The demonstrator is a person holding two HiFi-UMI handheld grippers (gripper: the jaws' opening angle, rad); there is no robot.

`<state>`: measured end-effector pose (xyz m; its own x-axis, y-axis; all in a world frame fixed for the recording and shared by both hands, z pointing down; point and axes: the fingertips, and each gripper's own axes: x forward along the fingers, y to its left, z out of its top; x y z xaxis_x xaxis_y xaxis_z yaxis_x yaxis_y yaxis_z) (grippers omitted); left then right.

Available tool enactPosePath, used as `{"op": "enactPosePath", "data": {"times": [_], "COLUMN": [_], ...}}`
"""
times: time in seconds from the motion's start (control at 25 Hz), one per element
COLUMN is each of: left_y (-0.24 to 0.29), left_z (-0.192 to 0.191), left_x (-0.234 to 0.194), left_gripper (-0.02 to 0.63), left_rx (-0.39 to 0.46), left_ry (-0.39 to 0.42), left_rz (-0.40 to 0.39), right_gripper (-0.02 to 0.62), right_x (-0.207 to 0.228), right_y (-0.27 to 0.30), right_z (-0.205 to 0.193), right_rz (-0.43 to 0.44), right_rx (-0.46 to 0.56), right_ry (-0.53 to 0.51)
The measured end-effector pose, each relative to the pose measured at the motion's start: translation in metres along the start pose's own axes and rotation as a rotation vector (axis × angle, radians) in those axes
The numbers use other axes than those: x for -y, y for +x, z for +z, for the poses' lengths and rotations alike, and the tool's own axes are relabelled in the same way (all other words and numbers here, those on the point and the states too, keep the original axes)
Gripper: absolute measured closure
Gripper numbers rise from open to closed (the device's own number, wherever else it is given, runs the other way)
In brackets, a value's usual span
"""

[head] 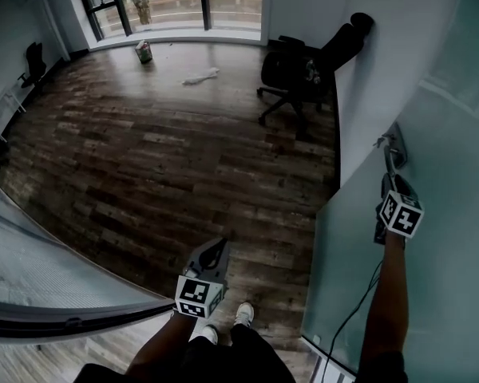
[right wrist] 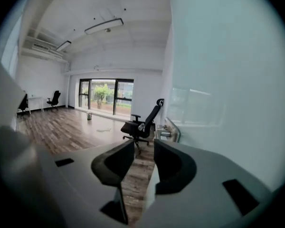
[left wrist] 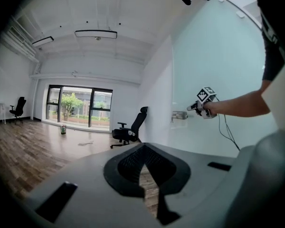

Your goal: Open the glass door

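Observation:
The frosted glass door (head: 431, 134) stands at the right, and a metal handle (head: 393, 150) sits on its near edge. My right gripper (head: 389, 180) is raised just short of that handle, pointing at it, with its marker cube (head: 401, 214) behind. In the right gripper view its jaws (right wrist: 143, 144) stand open with nothing between them, and the handle (right wrist: 171, 130) lies ahead, slightly to the right. My left gripper (head: 215, 247) hangs low over the wooden floor, away from the door. Its jaws (left wrist: 142, 148) meet at the tips, shut and empty.
A black office chair (head: 299, 70) stands by the white wall beyond the door. A small can (head: 144, 52) and a white rag (head: 201, 76) lie on the floor near the windows. A curved glass panel (head: 32, 270) is at my left. A cable (head: 351, 317) hangs beside my right arm.

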<state>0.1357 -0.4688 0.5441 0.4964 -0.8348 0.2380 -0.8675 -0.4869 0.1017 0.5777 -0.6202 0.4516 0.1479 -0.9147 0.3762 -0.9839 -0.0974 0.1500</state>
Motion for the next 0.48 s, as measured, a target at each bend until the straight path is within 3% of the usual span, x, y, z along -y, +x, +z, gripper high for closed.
{"op": "enactPosePath", "data": {"times": [0.12, 0.28, 0.48], "left_y": [-0.016, -0.049, -0.12], "left_z": [0.005, -0.003, -0.01], "left_x": [0.014, 0.03, 0.043], "left_gripper": [0.607, 0.607, 0.607], "left_rx": [0.029, 0.028, 0.07], "left_ry": [0.002, 0.037, 0.075], "left_rz": [-0.031, -0.084, -0.134], "right_gripper": [0.479, 0.568, 0.578], "right_x": [-0.049, -0.115, -0.181], "right_y": [-0.065, -0.16, -0.289], "right_z": [-0.012, -0.04, -0.098], "right_rz": [0.036, 0.071, 0.105], "right_rx": [0.083, 0.155, 0.233], "right_ry": [-0.039, -0.046, 0.013]}}
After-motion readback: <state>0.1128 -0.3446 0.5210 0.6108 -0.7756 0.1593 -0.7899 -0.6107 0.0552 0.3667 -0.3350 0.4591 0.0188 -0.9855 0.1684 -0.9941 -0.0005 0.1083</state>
